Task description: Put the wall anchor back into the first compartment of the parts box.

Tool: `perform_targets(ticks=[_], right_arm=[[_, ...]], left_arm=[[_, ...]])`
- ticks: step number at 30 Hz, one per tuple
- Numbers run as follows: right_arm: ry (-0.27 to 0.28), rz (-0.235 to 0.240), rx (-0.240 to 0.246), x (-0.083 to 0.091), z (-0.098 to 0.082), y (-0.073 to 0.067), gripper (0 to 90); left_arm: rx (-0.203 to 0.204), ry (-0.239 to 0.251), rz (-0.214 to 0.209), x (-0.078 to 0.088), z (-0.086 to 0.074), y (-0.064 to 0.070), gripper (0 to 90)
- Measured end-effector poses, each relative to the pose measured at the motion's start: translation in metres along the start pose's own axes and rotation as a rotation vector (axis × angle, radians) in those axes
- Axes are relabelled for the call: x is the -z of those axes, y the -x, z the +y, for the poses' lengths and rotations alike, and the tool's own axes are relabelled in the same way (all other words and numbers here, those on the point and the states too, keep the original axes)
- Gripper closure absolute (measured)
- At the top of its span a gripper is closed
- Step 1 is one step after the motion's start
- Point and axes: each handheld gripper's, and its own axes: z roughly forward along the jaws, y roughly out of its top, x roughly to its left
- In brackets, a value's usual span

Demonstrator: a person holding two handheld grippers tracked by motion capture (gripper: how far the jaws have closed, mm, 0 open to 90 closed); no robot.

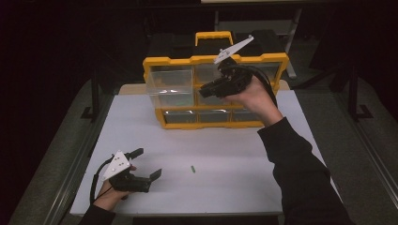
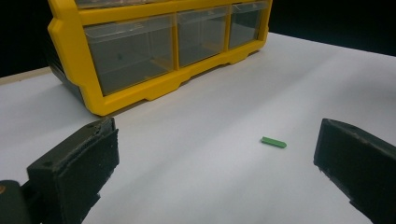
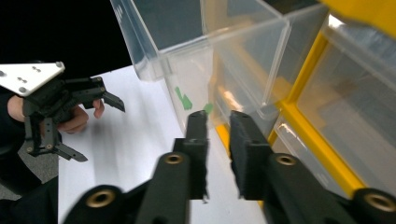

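Right claw, slightly parted, apparently empty, beside pulled-out clear drawer.

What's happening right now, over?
Left tool open, low over the table. Right tool slightly open, empty, at the pulled-out drawer. Green piece lies loose, nothing blocking.

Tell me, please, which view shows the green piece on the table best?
The left gripper view: the green piece lies large and sharp on the white table, unobstructed. The high view shows it only as a tiny green speck.
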Motion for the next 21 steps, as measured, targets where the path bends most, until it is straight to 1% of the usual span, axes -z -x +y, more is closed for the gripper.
perform_targets(ticks=[2, 6, 7, 8, 11, 12, 13, 19, 21], right_arm=[[0.003, 0.002, -0.004, -0.003, -0.004, 0.0, 67.6], [0.008, 0.01, -0.023, -0.009, -0.011, -0.001, 59.9], [0.007, 0.008, -0.018, -0.01, -0.013, -0.001, 58.3], [-0.001, 0.016, -0.048, -0.011, -0.014, -0.003, 56.5], [-0.013, 0.019, -0.031, -0.016, -0.019, -0.003, 51.2], [-0.013, 0.024, -0.041, -0.018, -0.02, -0.004, 49.2], [-0.012, 0.024, -0.032, -0.02, -0.022, -0.004, 46.7], [-0.022, 0.031, -0.026, -0.029, -0.03, -0.007, 33.8], [-0.022, 0.017, -0.032, -0.033, -0.034, -0.009, 29.8]], left_arm=[[-0.003, 0.001, -0.001, 0.0, 0.0, 0.0, 0.0], [0.006, 0.001, 0.0, 0.0, 0.0, 0.0, 0.0], [0.008, 0.001, 0.0, 0.0, 0.0, 0.0, 0.0], [0.004, 0.001, 0.0, 0.0, 0.0, 0.0, 0.0], [0.005, 0.002, -0.001, 0.0, 0.0, 0.0, 0.0], [-0.005, -0.002, -0.001, 0.0, 0.0, -0.001, 0.0], [-0.01, -0.004, -0.001, 0.0, 0.0, -0.001, 0.0], [-0.011, -0.009, -0.001, 0.0, 0.0, -0.002, 0.0], [-0.009, -0.01, 0.0, 0.0, 0.0, -0.002, 0.0]])
